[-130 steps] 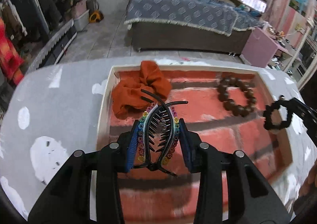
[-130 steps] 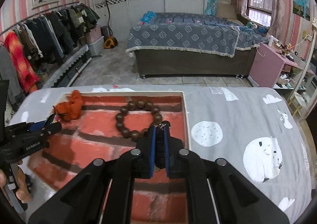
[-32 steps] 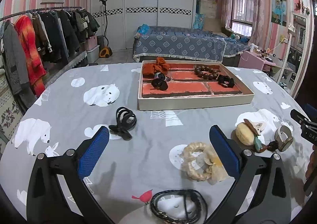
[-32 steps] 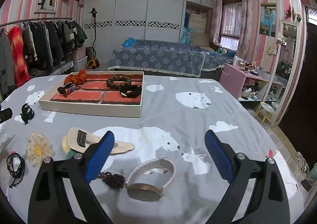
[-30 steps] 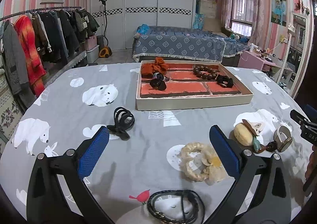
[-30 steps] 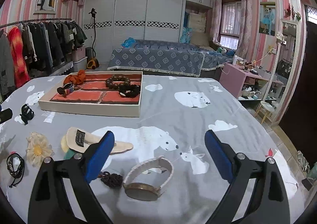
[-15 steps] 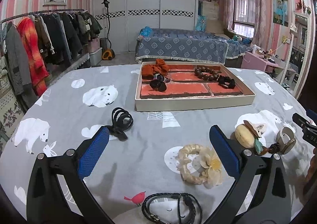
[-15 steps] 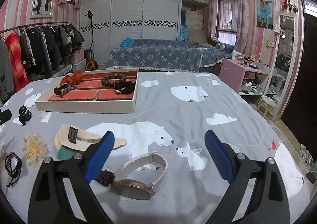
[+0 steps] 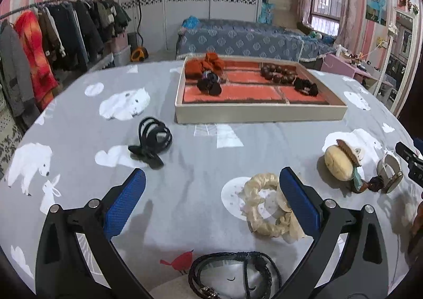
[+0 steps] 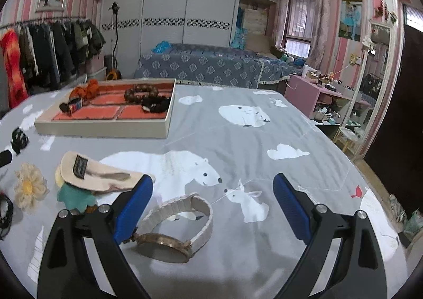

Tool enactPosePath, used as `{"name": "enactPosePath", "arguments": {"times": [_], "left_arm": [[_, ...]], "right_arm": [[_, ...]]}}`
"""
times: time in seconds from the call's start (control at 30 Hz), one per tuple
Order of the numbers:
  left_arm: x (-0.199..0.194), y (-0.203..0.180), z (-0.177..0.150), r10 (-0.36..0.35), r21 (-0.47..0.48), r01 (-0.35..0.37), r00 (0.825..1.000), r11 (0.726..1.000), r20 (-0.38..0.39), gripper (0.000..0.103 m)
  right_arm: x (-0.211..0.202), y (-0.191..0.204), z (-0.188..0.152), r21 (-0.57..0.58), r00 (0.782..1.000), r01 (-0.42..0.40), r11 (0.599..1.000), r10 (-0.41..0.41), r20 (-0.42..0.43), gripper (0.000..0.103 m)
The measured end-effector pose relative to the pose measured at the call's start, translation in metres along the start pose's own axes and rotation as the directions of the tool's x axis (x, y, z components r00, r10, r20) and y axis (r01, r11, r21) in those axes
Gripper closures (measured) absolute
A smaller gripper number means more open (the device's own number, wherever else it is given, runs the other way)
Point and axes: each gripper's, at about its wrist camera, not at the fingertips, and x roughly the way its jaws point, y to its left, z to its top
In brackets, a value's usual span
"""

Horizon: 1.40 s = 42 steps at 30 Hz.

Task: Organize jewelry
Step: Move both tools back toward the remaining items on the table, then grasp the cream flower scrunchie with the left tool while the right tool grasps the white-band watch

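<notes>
Left wrist view: black cord bracelet (image 9: 232, 272) cut off btm edge.

No lettering can be read in either view. A dark label (image 10: 80, 166) sits on the cream hair clip (image 10: 100, 175) at about nine o'clock in the right wrist view, but its marks are too blurred to make out.

Both cameras sit low over the table (image 9: 201, 156), looking toward the bed (image 10: 206, 66) at 12 o'clock. Both see the tray (image 9: 260, 112), at 12 o'clock left, 10 o'clock right (image 10: 101, 128).
</notes>
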Motion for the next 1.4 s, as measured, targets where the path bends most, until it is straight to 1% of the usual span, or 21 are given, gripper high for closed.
{"name": "enactPosePath", "arguments": {"times": [0.1, 0.3, 0.43, 0.63, 0.7, 0.8, 0.9, 1.07, 1.13, 1.23, 1.4], "left_arm": [[0.007, -0.001, -0.001, -0.017, 0.0, 0.017, 0.999, 1.0, -0.032, 0.005], [0.009, -0.007, -0.004, -0.034, -0.001, 0.034, 0.997, 0.999, -0.066, 0.005], [0.01, -0.012, -0.007, -0.057, -0.001, 0.057, 0.994, 0.998, -0.095, 0.005], [0.012, -0.025, -0.011, -0.056, 0.032, 0.06, 0.992, 0.998, -0.112, 0.005], [0.013, -0.027, -0.011, -0.067, 0.029, 0.071, 0.99, 0.997, -0.121, 0.005], [0.02, -0.029, -0.011, -0.06, 0.024, 0.064, 0.988, 0.998, -0.144, 0.005], [0.025, -0.027, -0.012, -0.083, 0.006, 0.085, 0.983, 0.996, -0.162, 0.005], [0.028, -0.024, -0.011, -0.102, -0.016, 0.101, 0.98, 0.995, -0.171, 0.005], [0.028, -0.024, -0.012, -0.107, -0.016, 0.106, 0.979, 0.994, -0.172, 0.005], [0.025, -0.026, -0.012, -0.117, -0.01, 0.117, 0.978, 0.993, -0.173, 0.006], [0.019, -0.037, -0.015, -0.104, 0.043, 0.113, 0.98, 0.993, -0.17, 0.006]], "right_arm": [[0.005, 0.004, -0.001, -0.005, 0.999, -0.032, 0.999, 0.032, -0.044, 0.013], [0.01, 0.008, -0.007, 0.002, 0.994, -0.058, 0.998, 0.058, -0.098, 0.013], [0.011, 0.012, -0.008, -0.013, 0.994, -0.037, 0.999, 0.036, -0.106, 0.013], [0.014, 0.019, -0.009, -0.046, 0.992, -0.017, 0.999, 0.01, -0.129, 0.013], [0.016, 0.021, -0.009, -0.057, 0.99, -0.012, 0.998, 0.004, -0.14, 0.013], [0.018, 0.023, -0.01, -0.069, 0.988, -0.005, 0.998, -0.005, -0.153, 0.013], [0.021, 0.024, -0.01, -0.077, 0.986, 0.002, 0.997, -0.015, -0.166, 0.013], [0.028, 0.028, -0.01, -0.096, 0.98, -0.002, 0.995, -0.017, -0.199, 0.014], [0.03, 0.027, -0.011, -0.094, 0.976, -0.003, 0.996, -0.017, -0.215, 0.018], [0.035, 0.026, -0.011, -0.081, 0.971, -0.029, 0.996, 0.008, -0.24, 0.022], [0.037, 0.028, -0.012, -0.063, 0.963, -0.062, 0.996, 0.043, -0.266, 0.034]]}}
